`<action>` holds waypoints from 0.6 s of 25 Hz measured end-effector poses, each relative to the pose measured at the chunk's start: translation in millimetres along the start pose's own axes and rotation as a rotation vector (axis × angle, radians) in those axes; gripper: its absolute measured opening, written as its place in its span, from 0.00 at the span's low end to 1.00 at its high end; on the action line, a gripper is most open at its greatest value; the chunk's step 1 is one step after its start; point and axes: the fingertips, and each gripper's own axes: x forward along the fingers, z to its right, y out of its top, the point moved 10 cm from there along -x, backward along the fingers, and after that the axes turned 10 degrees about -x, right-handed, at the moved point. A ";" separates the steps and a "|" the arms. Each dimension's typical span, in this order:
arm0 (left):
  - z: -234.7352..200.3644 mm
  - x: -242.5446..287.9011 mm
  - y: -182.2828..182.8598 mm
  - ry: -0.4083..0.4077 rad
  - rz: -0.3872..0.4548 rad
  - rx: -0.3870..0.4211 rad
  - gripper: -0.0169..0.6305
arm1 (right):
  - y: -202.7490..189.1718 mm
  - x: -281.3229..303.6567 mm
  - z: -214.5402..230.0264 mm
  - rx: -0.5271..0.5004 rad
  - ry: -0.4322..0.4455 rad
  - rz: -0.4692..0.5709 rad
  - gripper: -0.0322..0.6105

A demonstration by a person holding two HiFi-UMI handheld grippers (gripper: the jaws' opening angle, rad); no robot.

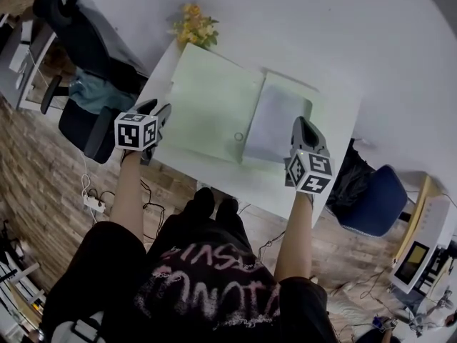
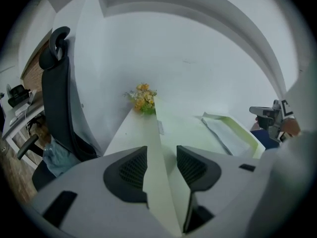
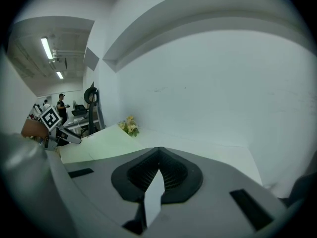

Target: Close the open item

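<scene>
A pale green folder (image 1: 207, 109) lies open on the white table (image 1: 335, 113), with a white sheet (image 1: 275, 123) on its right half. My left gripper (image 1: 158, 113) is at the left cover's outer edge. In the left gripper view the jaws (image 2: 161, 165) stand wide open, and the cover's edge (image 2: 159, 133) runs between them without being clamped. My right gripper (image 1: 303, 123) hovers at the folder's right side, over the sheet's near corner. Its jaws (image 3: 159, 150) are shut with nothing seen in them. The left cover (image 3: 99, 145) shows beyond the right gripper.
A small bunch of yellow flowers (image 1: 194, 27) sits at the table's far left corner. A black office chair (image 1: 86, 34) stands left of the table and a blue chair (image 1: 375, 199) at its right. The white wall rises just behind the table.
</scene>
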 end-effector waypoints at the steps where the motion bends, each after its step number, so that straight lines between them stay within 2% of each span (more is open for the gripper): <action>1: -1.6 0.6 -0.6 -0.006 -0.006 -0.011 0.32 | -0.5 -0.4 -0.3 0.000 -0.002 -0.003 0.07; 7: -5.8 7.0 -7.0 -0.076 -0.029 -0.072 0.24 | -12.9 -2.9 3.2 0.009 -0.031 -0.040 0.07; 9: -6.4 8.7 -8.4 -0.079 -0.036 -0.072 0.19 | -20.0 -4.6 6.6 0.019 -0.044 -0.056 0.07; 15: -8.8 9.9 -8.4 -0.086 -0.021 -0.117 0.15 | -32.9 0.0 8.5 -0.005 -0.038 -0.111 0.07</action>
